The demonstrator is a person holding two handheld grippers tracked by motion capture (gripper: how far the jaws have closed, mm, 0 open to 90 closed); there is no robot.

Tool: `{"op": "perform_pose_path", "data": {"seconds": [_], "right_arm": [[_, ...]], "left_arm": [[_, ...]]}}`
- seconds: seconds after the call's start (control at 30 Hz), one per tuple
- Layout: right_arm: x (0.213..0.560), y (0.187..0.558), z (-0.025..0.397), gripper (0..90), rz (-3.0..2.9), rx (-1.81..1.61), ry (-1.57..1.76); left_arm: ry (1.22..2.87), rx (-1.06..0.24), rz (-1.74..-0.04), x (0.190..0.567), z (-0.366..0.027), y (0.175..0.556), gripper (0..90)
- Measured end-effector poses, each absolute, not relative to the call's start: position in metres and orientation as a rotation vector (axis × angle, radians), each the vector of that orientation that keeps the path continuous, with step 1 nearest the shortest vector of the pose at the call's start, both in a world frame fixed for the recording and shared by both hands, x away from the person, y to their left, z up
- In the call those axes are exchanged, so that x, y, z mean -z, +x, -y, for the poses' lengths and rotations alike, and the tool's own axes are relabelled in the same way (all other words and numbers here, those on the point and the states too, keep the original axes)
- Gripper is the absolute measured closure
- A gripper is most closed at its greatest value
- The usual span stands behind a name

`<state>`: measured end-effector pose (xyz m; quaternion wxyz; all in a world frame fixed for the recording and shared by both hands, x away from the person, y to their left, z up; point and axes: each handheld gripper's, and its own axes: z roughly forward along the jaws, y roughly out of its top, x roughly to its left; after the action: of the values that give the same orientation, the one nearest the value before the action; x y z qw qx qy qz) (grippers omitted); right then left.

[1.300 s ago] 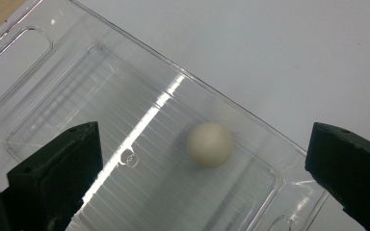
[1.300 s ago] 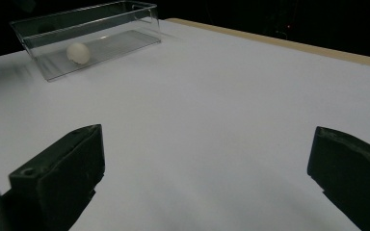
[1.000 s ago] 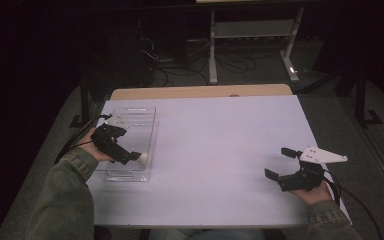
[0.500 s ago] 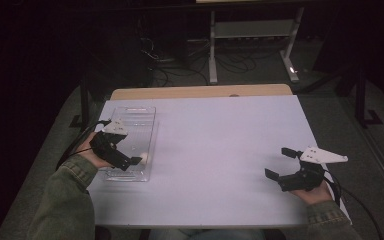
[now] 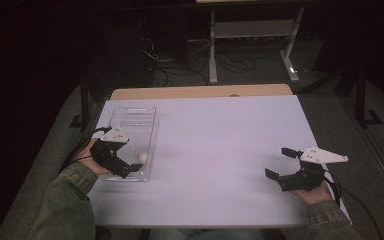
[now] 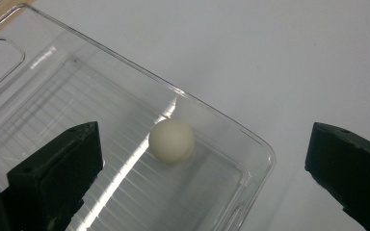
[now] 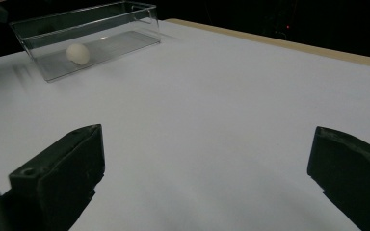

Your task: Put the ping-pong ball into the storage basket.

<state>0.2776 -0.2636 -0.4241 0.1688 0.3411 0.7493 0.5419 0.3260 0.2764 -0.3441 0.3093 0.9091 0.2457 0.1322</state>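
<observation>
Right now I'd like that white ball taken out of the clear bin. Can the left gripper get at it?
Probably yes. The left gripper hangs open just above the clear bin, whose top is open, and the white ball lies loose near a corner, with nothing between it and the jaws. The close wall may crowd one jaw.

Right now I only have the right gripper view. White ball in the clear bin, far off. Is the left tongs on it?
Observer: No. In the left gripper view the ball lies loose on the bin floor, jaws wide apart either side of it.
Operator: Where in the bin?
Observer: High view puts it at the near end, by the right wall.
Operator: Left tongs inside the bin?
Observer: The left tongs are over the bin's near end; depth I cannot tell.
</observation>
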Motion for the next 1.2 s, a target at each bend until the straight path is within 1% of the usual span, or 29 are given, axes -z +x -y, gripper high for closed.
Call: {"op": "perform_pose_path", "data": {"seconds": [0.27, 0.4, 0.8, 1.2], "right_arm": [[0.424, 0.278, 0.264, 0.0, -2.129, -1.541, 0.968], [0.424, 0.277, 0.264, 0.0, -2.131, -1.539, 0.968], [0.424, 0.277, 0.263, 0.0, -2.131, -1.536, 0.969], [0.424, 0.277, 0.263, 0.0, -2.133, -1.534, 0.969]], "left_arm": [[2.347, -0.374, -0.642, 0.345, -0.280, 0.319, 0.0], [2.292, -0.405, -0.646, 0.347, -0.284, 0.315, 0.0], [2.206, -0.384, -0.672, 0.352, -0.295, 0.309, 0.0], [2.108, -0.364, -0.714, 0.367, -0.307, 0.301, 0.0]]}}
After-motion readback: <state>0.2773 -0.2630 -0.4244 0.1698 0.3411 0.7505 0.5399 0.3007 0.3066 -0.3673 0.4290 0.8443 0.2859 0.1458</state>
